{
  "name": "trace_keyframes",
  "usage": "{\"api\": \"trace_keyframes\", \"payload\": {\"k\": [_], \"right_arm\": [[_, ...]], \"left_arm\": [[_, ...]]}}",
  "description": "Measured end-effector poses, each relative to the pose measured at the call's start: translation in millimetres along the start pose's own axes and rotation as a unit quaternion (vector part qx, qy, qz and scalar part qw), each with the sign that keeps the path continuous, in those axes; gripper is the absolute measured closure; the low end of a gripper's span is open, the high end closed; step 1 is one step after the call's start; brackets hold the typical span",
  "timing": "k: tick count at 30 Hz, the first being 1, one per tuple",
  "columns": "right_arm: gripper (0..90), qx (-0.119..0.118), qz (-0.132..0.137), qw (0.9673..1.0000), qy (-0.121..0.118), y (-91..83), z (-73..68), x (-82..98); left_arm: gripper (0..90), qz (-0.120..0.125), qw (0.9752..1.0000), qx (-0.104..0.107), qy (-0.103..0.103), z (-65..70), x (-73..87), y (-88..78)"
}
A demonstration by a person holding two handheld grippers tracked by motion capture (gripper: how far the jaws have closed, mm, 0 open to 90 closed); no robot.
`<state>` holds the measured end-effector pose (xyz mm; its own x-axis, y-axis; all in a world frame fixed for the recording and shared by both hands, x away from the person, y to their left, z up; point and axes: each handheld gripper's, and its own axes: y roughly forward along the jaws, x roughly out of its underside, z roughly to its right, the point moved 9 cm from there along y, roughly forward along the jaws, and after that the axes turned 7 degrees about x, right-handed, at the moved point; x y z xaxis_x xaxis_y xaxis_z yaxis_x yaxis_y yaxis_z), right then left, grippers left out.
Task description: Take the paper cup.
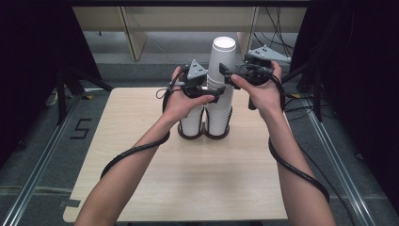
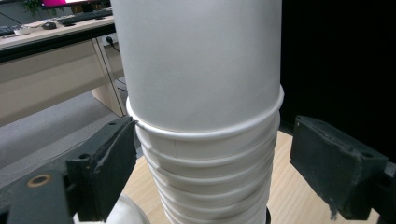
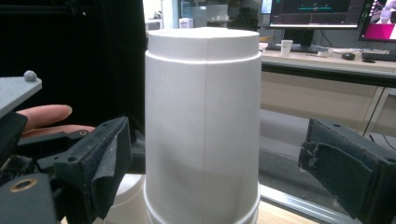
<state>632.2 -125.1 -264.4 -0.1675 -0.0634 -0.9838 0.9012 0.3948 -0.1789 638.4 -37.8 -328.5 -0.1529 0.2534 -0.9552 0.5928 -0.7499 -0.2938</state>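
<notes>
Your left fingers [image 2: 107, 168] stand spread around the stack [image 2: 210, 172]; right fingers [image 3: 98, 163] spread around the top cup [image 3: 203, 121], ready to lift it.

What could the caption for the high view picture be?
Two hand-held grippers, left gripper and right gripper, flank the tall stack of upside-down white paper cups on the wooden table.

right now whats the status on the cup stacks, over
Left gripper straddles tall cup stack below top cup; left jaw at a rim, right apart. Right gripper open around top cup, no contact. Short stack alongside. Nothing blocking.
</notes>
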Motion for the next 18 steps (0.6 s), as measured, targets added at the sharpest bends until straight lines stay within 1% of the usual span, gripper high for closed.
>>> {"api": "trace_keyframes", "payload": {"k": [1, 3, 4, 6, 7, 8, 12, 14, 15, 16, 17, 18], "right_arm": [[9.1, -0.001, 0.001, 1.0000, -0.006, 1.5, -0.6, -0.8], [9.1, -0.001, 0.000, 1.0000, -0.008, 2.9, -1.7, -1.4], [9.0, 0.000, -0.005, 1.0000, -0.008, 4.9, -2.9, -1.3], [9.0, -0.001, -0.005, 1.0000, -0.006, 6.1, -3.5, -1.6], [9.0, 0.001, -0.003, 0.9999, -0.011, 7.4, -3.4, -2.2], [9.0, 0.002, -0.003, 0.9999, -0.011, 8.0, -3.6, -2.4], [8.9, -0.004, -0.010, 0.9999, -0.009, 11.2, -6.8, -1.7], [8.9, -0.003, -0.009, 0.9999, -0.010, 11.9, -6.6, -2.1], [8.9, -0.004, -0.010, 0.9999, -0.005, 12.7, -7.3, -2.3], [8.8, -0.003, -0.011, 0.9999, -0.007, 13.4, -7.1, -2.5], [8.8, -0.003, -0.011, 0.9999, -0.007, 14.2, -6.9, -2.9], [8.8, -0.002, -0.012, 0.9999, -0.007, 15.7, -7.1, -3.3]], "left_arm": [[14.2, 0.000, 1.0000, 0.000, 0.001, 0.3, 0.0, 0.3], [14.2, -0.005, 1.0000, -0.001, 0.002, 0.8, 0.6, 1.2], [14.6, -0.003, 1.0000, -0.003, 0.003, 0.3, 0.1, 1.8], [14.5, 0.001, 0.9999, -0.004, 0.010, -0.3, -1.1, 3.0], [14.7, 0.001, 0.9999, -0.005, 0.010, -0.7, -1.4, 3.4], [14.7, 0.000, 1.0000, -0.005, 0.008, -1.4, -1.5, 3.8], [14.7, -0.001, 1.0000, -0.005, 0.001, -2.9, -1.7, 5.5], [14.7, -0.004, 1.0000, -0.005, 0.001, -3.6, -1.5, 6.2], [14.8, -0.007, 1.0000, -0.006, 0.002, -4.1, -1.0, 6.8], [14.7, -0.009, 0.9999, -0.005, 0.002, -4.6, -0.5, 7.4], [14.7, -0.007, 1.0000, -0.005, 0.001, -5.0, -0.7, 7.8], [14.5, -0.007, 1.0000, -0.004, -0.004, -5.1, -1.1, 8.1]]}}
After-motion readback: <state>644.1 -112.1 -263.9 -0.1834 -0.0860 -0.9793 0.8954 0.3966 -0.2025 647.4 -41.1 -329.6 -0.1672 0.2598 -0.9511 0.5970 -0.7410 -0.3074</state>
